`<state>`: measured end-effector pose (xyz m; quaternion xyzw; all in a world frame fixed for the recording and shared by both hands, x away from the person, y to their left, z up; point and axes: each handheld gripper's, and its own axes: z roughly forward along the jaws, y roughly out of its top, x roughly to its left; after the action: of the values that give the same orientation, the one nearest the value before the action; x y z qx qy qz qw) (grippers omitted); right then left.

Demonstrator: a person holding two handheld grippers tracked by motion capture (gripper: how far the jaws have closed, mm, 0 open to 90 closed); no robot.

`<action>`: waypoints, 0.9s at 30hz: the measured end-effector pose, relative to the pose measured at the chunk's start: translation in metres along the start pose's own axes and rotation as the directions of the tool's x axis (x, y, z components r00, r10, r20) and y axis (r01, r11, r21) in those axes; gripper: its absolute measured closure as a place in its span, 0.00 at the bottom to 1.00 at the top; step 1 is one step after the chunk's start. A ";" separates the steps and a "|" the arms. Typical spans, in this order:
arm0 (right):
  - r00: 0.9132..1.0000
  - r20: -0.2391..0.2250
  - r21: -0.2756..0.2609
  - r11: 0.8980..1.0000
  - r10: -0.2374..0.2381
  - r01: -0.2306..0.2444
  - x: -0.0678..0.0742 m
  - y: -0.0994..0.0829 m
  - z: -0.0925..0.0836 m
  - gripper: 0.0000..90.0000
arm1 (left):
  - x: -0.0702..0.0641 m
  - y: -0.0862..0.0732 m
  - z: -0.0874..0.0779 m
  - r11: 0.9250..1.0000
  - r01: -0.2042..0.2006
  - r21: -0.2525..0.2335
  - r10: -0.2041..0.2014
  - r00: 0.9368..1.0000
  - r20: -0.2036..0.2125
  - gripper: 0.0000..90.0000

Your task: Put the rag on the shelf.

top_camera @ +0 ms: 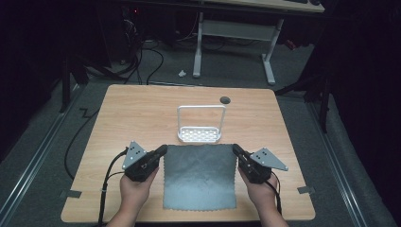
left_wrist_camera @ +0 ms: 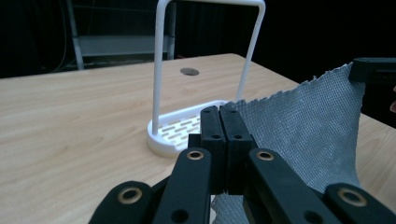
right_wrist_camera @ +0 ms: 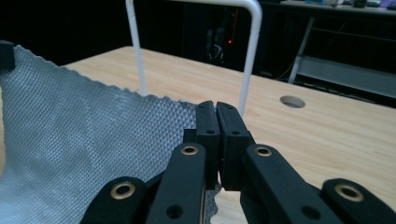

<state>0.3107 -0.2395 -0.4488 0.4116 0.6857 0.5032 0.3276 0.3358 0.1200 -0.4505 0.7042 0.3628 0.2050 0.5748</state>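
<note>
The left gripper and right gripper are each pinching a far corner of the grey textured cloth in closed jaws, above the wooden worktop.

Rack top cropped by frame

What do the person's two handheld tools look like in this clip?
Both the left tool and the right tool are matte black, with two flat rectangular jaws on linkages with brass-ringed pivots. Each carries a grey triangular plate with small holes and trails a black cable. No sleeves are visible.
</note>
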 end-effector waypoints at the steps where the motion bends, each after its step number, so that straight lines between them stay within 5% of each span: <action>1: 1.000 0.004 -0.008 1.000 -0.001 0.001 -0.001 0.002 -0.001 0.99 | -0.001 0.003 0.000 1.000 -0.002 -0.006 0.002 1.000 0.000 0.99; 17: 0.999 0.037 -0.103 0.995 0.000 0.003 -0.012 0.043 -0.004 1.00 | 0.000 0.041 0.004 0.994 -0.032 -0.106 0.031 0.999 -0.015 1.00; 27: 0.998 0.058 -0.131 0.991 -0.014 0.021 -0.015 0.066 0.002 1.00 | 0.006 0.061 0.008 0.990 -0.061 -0.126 0.057 0.998 -0.036 1.00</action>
<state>0.3349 -0.2421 -0.3853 0.3972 0.6449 0.5326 0.3777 0.3619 0.1142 -0.3943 0.6732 0.3374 0.2561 0.6061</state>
